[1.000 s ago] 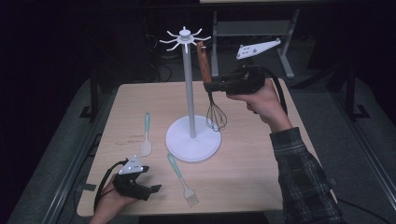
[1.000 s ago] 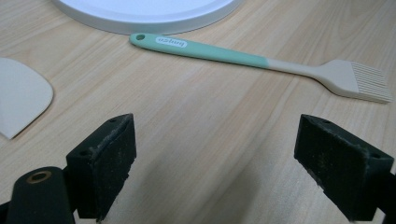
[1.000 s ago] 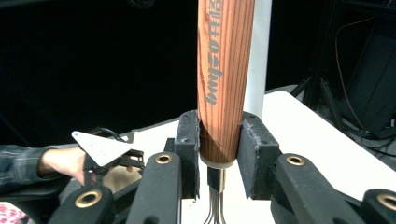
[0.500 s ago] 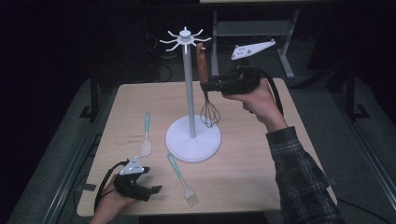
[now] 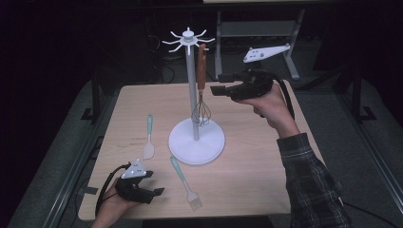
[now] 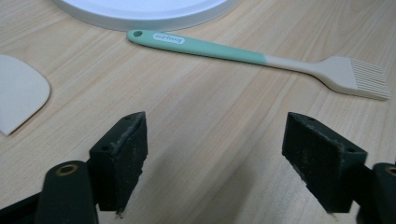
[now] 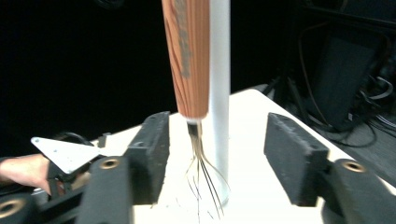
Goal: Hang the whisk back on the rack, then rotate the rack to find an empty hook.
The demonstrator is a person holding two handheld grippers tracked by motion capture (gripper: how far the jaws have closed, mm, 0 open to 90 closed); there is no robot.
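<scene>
A pale wooden worktop (image 5: 252,171) stands in a dark room. On its left part lies a spatula (image 5: 149,137) with a mint handle and a pale blade, pointing near. Nearer and to the right of it lies a mint-handled pastry brush (image 5: 184,176), bristles toward the near edge. Beyond the far edge stands a grey metal frame (image 5: 256,33).

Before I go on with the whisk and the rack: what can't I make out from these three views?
- Whisk: whether its handle top sits on a hook; too small in high view, cut off by the top edge in right gripper view.
- Spatula: cut off by the left gripper view's edge.
- Brush handle lettering: too small.
</scene>
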